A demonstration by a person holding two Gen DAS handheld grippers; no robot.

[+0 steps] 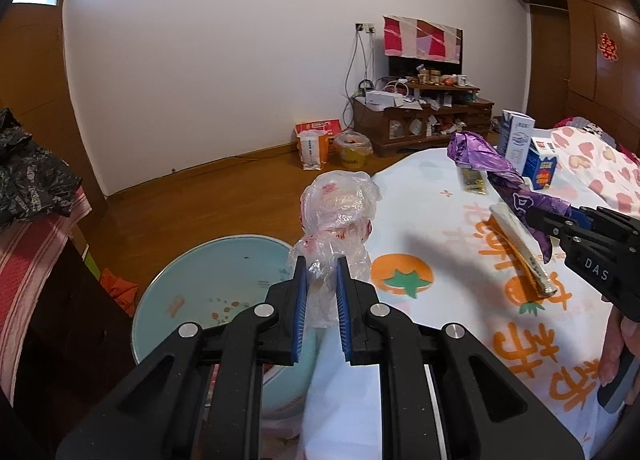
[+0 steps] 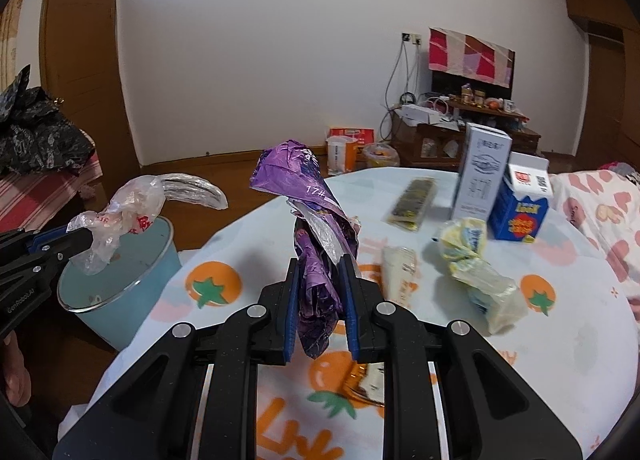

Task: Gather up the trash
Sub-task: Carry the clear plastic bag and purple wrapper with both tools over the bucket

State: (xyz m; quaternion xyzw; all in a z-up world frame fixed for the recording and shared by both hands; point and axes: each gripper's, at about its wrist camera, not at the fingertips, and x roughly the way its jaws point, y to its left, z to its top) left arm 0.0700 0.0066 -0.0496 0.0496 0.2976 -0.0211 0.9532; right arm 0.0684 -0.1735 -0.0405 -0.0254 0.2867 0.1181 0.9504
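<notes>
While the left claw (image 1: 322, 280) grips a clear plastic bag (image 1: 340, 203) above the blue bin (image 1: 192, 280), the right claw (image 2: 322, 280) pinches a purple wrapper (image 2: 308, 195) above the table (image 2: 560, 360).

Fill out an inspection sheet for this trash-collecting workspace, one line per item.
Surface: round table under a white cloth with an orange fruit print.
Job's things: clear plastic bag held above the light blue bin; purple wrapper held over the table.
Clutter: yellow crumpled wrapper, white packet, dark sachet, white carton, blue carton.
Grippers: left gripper shut on the clear plastic bag; right gripper shut on the purple wrapper.
Cables: wires hang from a wall socket to the cabinet.
Surroundings: wooden floor, cluttered wooden cabinet, yellow bucket.
</notes>
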